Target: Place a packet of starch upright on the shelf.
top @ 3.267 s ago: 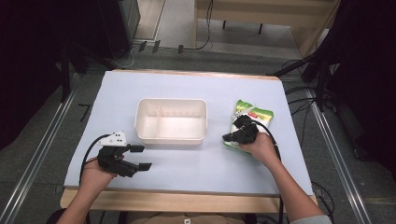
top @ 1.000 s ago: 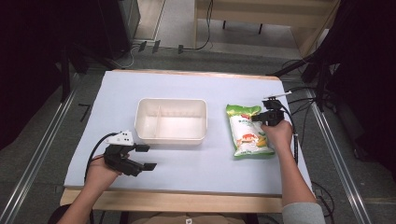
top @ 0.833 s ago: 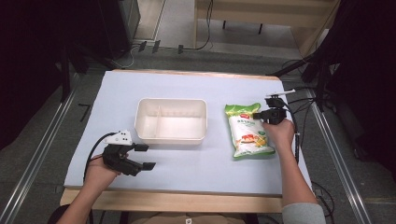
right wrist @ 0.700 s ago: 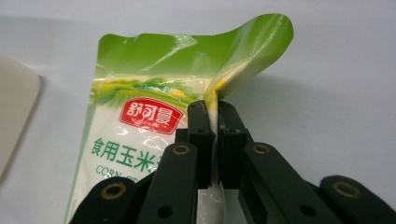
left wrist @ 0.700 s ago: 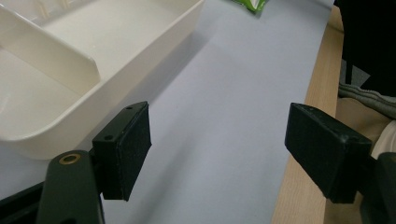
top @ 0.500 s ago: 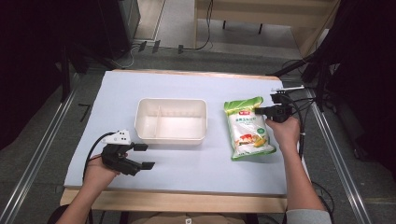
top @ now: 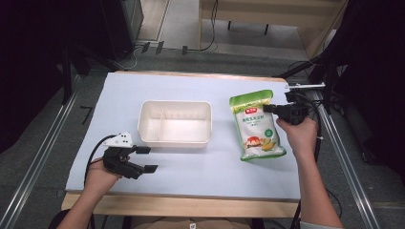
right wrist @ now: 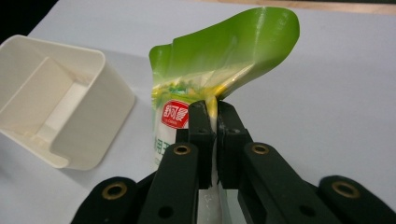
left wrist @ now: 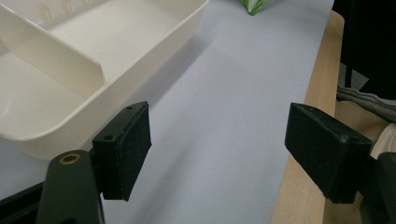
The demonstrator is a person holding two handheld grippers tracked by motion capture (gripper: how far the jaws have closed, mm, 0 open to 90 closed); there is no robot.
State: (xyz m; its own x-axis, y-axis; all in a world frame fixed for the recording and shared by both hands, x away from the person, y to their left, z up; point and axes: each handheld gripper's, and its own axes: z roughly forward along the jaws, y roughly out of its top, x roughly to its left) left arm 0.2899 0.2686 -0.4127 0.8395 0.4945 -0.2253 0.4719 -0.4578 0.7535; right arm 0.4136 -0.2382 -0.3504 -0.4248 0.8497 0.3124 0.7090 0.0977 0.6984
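A green and white snack bag [top: 255, 126] lies right of a white divided container [top: 175, 122] on the pale blue table. My right gripper [top: 270, 109] is shut on the bag's right edge near its top, and that end looks raised off the table. In the right gripper view the jaws [right wrist: 214, 114] pinch the bag [right wrist: 219, 60], whose green top curls over them; the container [right wrist: 60, 107] is to the left. My left gripper [top: 145, 159] rests open near the front left, holding nothing. Its own view shows the open gripper [left wrist: 217, 154] beside the container [left wrist: 70, 70].
The table's wooden front edge [top: 191, 205] runs along the near side. Metal rails [top: 341, 143] flank the table on both sides. Cables [top: 313, 102] trail off the right edge. Bare table surface [top: 205, 167] lies in front of the container.
My right gripper went from the bag's lower left to its upper right edge and shut on it. The bag has since swung and risen toward the container. The left gripper stayed put.
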